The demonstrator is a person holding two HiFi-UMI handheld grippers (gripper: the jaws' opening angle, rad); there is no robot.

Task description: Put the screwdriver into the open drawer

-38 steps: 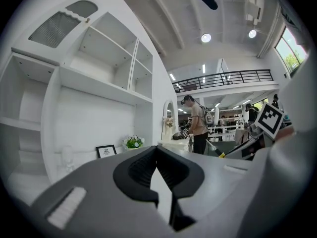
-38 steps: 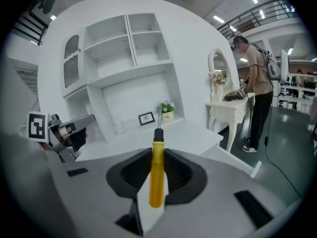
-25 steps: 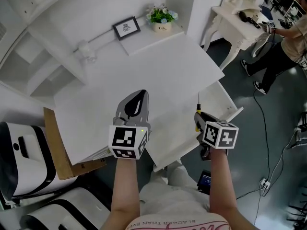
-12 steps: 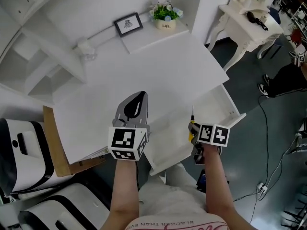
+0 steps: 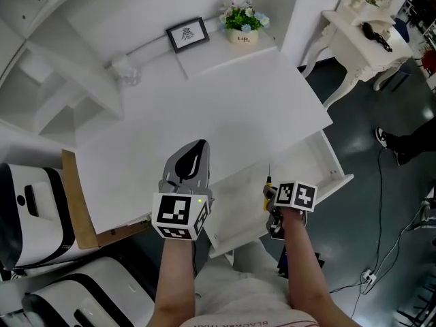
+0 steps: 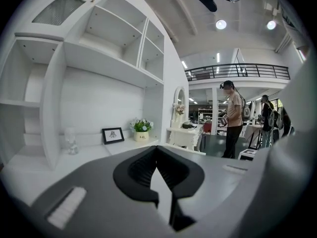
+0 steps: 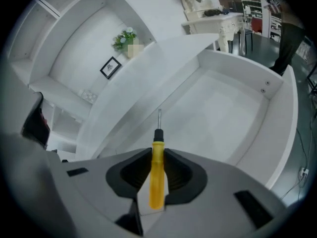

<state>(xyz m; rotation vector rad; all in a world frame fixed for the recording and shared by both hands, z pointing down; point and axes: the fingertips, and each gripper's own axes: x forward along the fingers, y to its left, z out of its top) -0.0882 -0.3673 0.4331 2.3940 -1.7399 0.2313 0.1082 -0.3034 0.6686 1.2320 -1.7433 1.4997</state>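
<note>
Right gripper (image 5: 270, 195) is over the open drawer (image 5: 329, 161), at the near right edge of the white counter (image 5: 225, 101). Its jaws are clenched on the screwdriver (image 7: 158, 180), with the yellow handle pinched between the pads and the black collar and metal shaft sticking out past the jaw tips. The right gripper view looks steeply down into the drawer, and the shaft tip hangs above the white drawer bottom without touching it. In the head view the screwdriver (image 5: 267, 191) shows as a thin yellow bit at the far side of the marker cube.

Left gripper (image 5: 197, 147) hangs over the near edge of the counter, left of the drawer. Its jaw tips are together with nothing between them, and it points roughly level toward the far shelves.

Far on the counter are a framed picture (image 5: 187, 34) and a flower pot (image 5: 243, 22), standing near each other. A cardboard sheet (image 5: 78, 203) leans at the near left of the counter. A person (image 6: 233, 118) stands well off in the room behind.
</note>
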